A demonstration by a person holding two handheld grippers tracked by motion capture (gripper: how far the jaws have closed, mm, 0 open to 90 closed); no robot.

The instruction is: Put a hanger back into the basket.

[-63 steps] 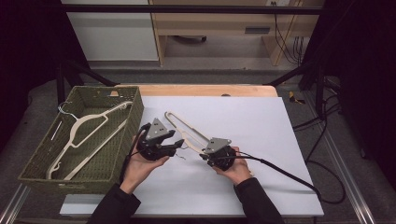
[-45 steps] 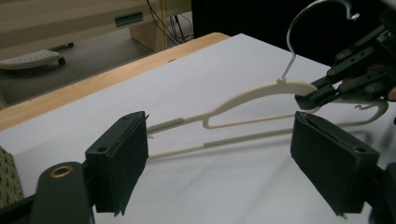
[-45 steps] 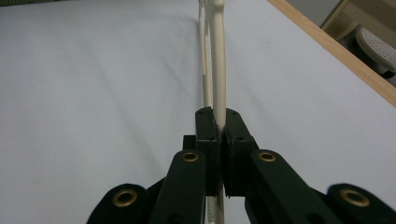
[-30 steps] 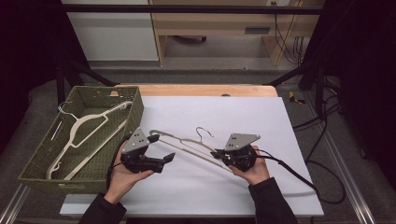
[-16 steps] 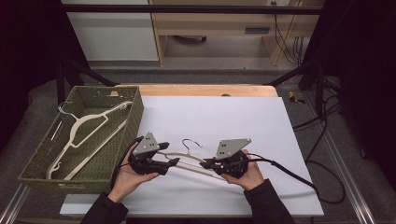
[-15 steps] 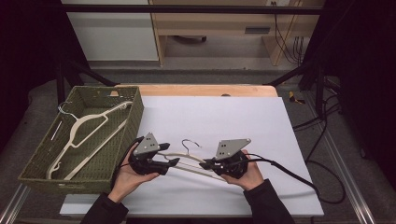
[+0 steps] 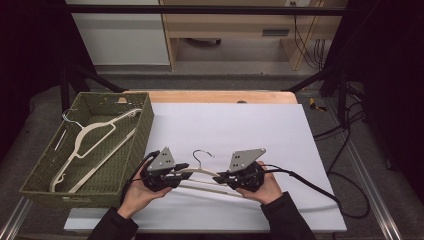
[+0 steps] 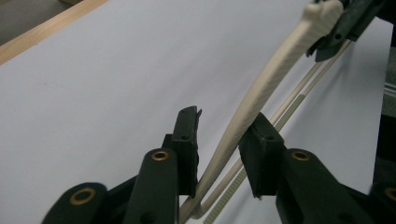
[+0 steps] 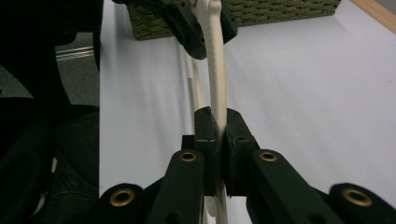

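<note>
The right tool [image 9: 217, 135] pinches one arm of the cream hanger [image 7: 202, 172]; the left tool [image 8: 219, 144] has just been closing around the other arm, a gap left at one pad. The hanger sits just above the white counter [image 7: 240, 125] near its front edge, hook pointing away. Open counter lies beyond; the green basket [image 7: 142, 130] stands close on the left. Both hands face inward.
</note>
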